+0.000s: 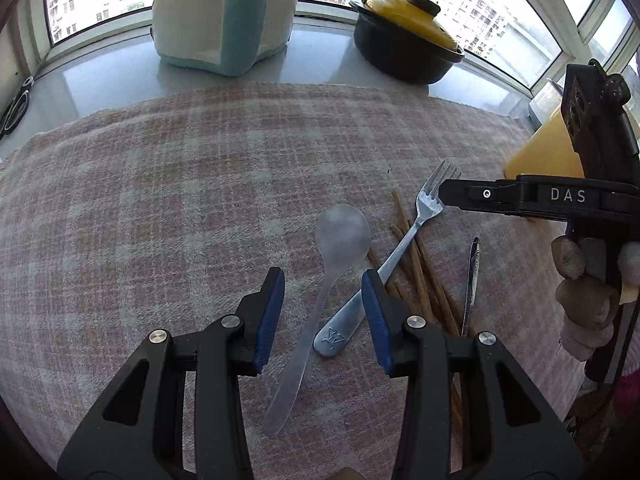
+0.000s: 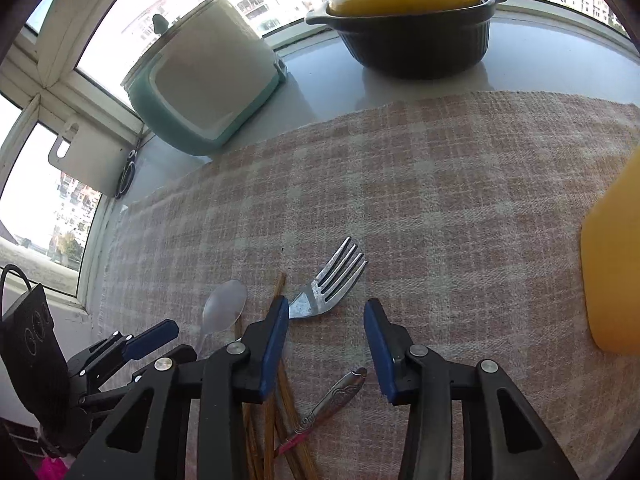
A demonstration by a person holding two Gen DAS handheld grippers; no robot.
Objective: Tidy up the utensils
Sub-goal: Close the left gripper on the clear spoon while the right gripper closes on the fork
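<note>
A clear plastic spoon, a metal fork, several wooden chopsticks and a small ornate metal handle lie together on a pink checked cloth. My left gripper is open and empty, its jaws either side of the spoon's neck and the fork's handle. My right gripper is open and empty, just above the cloth behind the fork's tines, with the chopsticks and the ornate handle below it. The spoon lies to its left.
A black pot with a yellow lid and a white and teal appliance stand on the grey sill by the windows. A yellow container stands at the cloth's right. The right gripper's body reaches in from the right.
</note>
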